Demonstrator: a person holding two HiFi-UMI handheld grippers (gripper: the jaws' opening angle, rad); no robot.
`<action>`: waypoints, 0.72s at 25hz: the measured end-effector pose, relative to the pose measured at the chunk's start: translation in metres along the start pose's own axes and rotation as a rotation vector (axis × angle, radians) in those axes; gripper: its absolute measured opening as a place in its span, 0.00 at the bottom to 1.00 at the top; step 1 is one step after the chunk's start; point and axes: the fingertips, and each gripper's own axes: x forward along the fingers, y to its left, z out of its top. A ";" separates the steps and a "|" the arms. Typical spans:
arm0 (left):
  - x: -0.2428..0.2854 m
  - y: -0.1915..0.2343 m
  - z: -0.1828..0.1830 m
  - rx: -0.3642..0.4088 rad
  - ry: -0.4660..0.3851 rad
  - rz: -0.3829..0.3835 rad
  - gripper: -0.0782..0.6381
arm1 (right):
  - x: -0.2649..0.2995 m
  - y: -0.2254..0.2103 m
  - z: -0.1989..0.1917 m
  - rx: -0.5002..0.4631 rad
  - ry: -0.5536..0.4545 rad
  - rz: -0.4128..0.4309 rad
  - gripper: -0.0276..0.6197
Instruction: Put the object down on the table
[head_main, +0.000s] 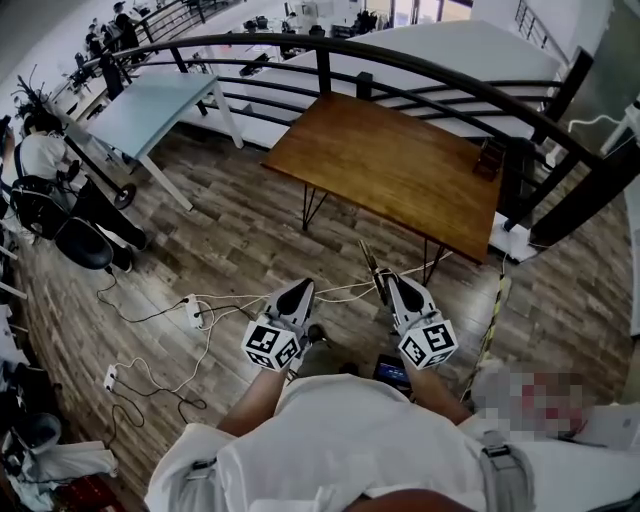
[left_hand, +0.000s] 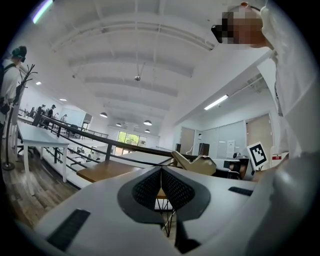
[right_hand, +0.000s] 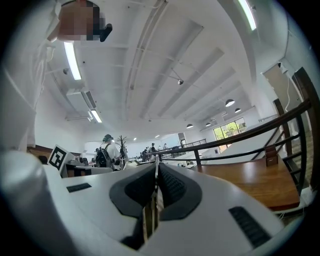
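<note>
The brown wooden table (head_main: 400, 165) stands ahead of me on thin black legs, beyond both grippers. My right gripper (head_main: 395, 283) is held at waist height, shut on a thin stick-like object (head_main: 372, 268) that pokes forward and up from its tips. In the right gripper view the thin strip (right_hand: 151, 210) is pinched between the shut jaws, with the table (right_hand: 245, 177) low to the right. My left gripper (head_main: 297, 293) is beside it, shut with nothing in it. The left gripper view looks over its shut jaws to the table (left_hand: 107, 170).
A curved black railing (head_main: 330, 60) runs behind the table. A white table (head_main: 150, 105) stands at the far left. Cables and power strips (head_main: 195, 312) lie on the wood floor in front of me. A seated person (head_main: 40, 160) and a black chair (head_main: 85, 245) are at the left.
</note>
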 end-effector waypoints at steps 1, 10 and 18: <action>0.003 0.006 0.001 -0.003 -0.004 0.002 0.13 | 0.007 0.000 0.001 -0.010 -0.001 0.005 0.08; 0.043 0.078 0.005 -0.048 -0.009 0.018 0.13 | 0.076 -0.021 0.007 -0.034 -0.012 0.000 0.08; 0.079 0.167 0.023 -0.076 -0.027 0.035 0.13 | 0.180 -0.026 0.007 -0.022 0.016 0.034 0.08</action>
